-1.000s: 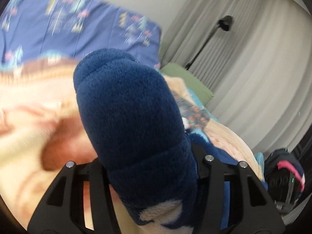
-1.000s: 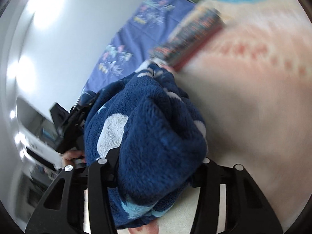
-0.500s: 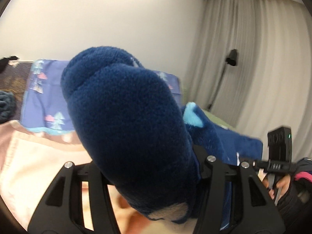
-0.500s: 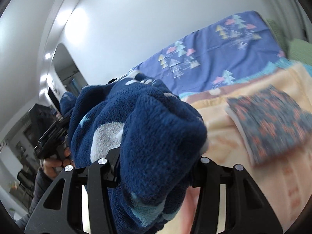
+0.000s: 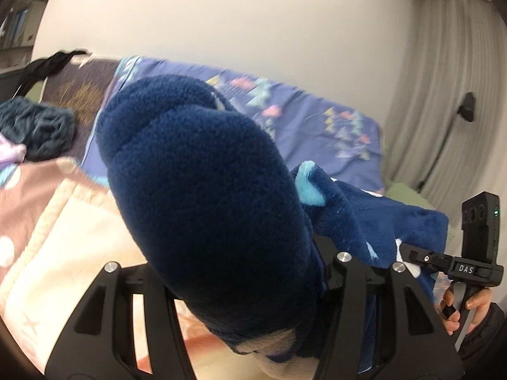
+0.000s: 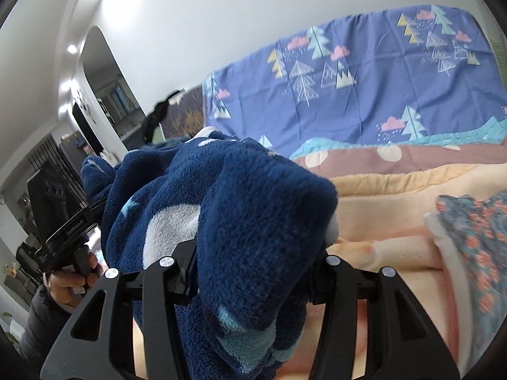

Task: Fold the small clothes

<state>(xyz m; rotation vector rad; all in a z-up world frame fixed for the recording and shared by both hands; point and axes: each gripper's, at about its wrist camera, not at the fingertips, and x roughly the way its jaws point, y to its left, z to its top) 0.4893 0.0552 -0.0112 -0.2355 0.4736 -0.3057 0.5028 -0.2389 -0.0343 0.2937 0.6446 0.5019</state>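
Both tongs, left (image 5: 240,272) and right (image 6: 253,269), clamp the navy fleece garment (image 5: 206,196) above the bed (image 6: 396,215).

Navy fleece garment (image 6: 253,209) with white and pale-blue patches; at two o'clock, violet sheet (image 6: 364,95) printed with trees and clouds.
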